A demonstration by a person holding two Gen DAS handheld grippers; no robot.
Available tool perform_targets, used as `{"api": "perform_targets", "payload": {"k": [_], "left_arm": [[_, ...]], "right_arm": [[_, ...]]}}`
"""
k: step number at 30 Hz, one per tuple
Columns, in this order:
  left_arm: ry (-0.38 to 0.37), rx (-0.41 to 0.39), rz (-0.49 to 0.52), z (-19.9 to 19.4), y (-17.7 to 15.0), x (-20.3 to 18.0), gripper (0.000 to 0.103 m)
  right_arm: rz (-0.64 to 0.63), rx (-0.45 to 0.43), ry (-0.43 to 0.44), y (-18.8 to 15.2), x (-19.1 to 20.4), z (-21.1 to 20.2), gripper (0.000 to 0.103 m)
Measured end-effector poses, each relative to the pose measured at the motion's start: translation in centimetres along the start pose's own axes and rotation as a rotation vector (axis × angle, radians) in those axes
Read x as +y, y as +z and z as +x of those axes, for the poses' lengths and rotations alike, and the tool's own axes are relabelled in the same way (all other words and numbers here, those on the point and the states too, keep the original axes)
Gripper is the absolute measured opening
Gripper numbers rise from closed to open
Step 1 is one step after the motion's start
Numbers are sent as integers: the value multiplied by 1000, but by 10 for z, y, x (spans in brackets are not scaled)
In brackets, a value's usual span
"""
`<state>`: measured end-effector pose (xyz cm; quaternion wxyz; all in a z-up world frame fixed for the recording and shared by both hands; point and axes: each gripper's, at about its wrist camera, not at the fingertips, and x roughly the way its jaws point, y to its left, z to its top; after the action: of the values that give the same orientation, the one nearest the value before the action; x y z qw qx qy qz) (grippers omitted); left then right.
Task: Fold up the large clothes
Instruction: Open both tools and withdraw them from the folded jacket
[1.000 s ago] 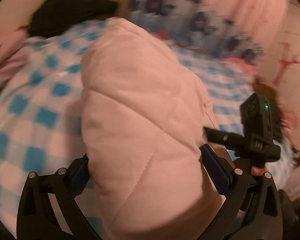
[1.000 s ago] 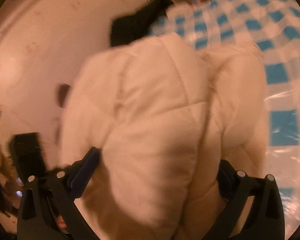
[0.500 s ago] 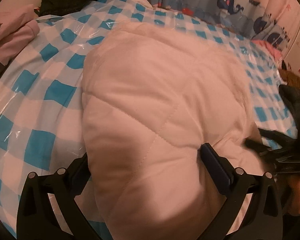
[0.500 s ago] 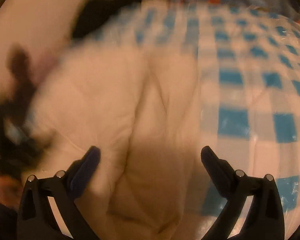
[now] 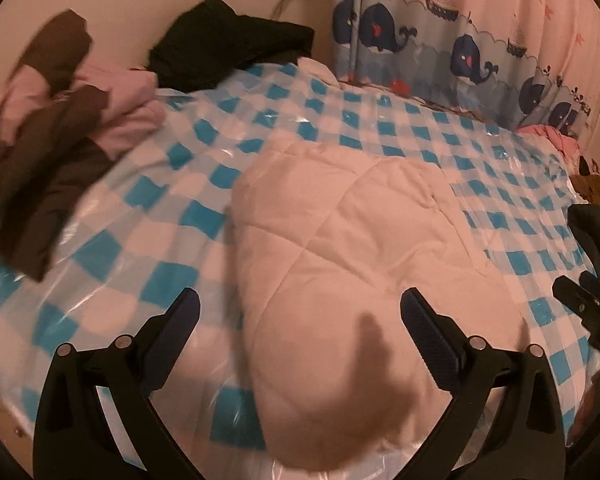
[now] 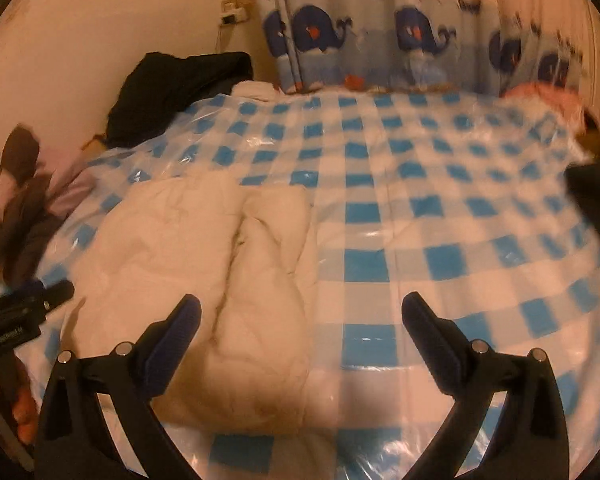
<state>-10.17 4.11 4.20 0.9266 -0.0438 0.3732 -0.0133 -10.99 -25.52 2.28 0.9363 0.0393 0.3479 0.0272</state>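
Note:
A white quilted puffy jacket (image 5: 340, 280) lies folded in a bundle on the blue-and-white checked plastic sheet (image 5: 140, 240) over the bed. My left gripper (image 5: 300, 312) is open and empty, above the jacket's near end. In the right wrist view the jacket (image 6: 220, 280) lies at the left, with a fold line down its middle. My right gripper (image 6: 300, 314) is open and empty, above the jacket's right edge and the sheet (image 6: 420, 220). The left gripper's body shows at the far left of the right wrist view (image 6: 16, 320).
A pile of brown and pink clothes (image 5: 52, 140) lies at the bed's left edge. A black garment (image 5: 228, 48) sits at the far corner by the wall. A whale-print curtain (image 5: 460, 52) hangs behind the bed. Dark clothing (image 6: 596, 204) lies at the right edge.
Both grippers let go of the jacket and pulled back from it. The jacket now lies on the sheet instead of filling the views between the jaws.

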Motion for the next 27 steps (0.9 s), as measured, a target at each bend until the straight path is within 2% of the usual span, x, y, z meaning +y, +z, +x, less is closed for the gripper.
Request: {"api": "perform_targets", "payload": {"k": [4, 7, 10, 16, 27], "left_arm": [[4, 25, 9, -10, -7, 1, 96], [-12, 72, -6, -7, -10, 3, 96], [-44, 100, 7, -10, -12, 0, 96], [-77, 87, 54, -21, -16, -11, 96], [-75, 123, 47, -19, -15, -5, 96]], "right_arm": [[-78, 45, -32, -19, 22, -13, 97], [-87, 148, 6, -38, 29, -12, 97], [-99, 202, 6, -42, 33, -14, 97], [-89, 209, -55, -24, 38, -14, 97], [-67, 240, -45, -20, 51, -1, 97]]}}
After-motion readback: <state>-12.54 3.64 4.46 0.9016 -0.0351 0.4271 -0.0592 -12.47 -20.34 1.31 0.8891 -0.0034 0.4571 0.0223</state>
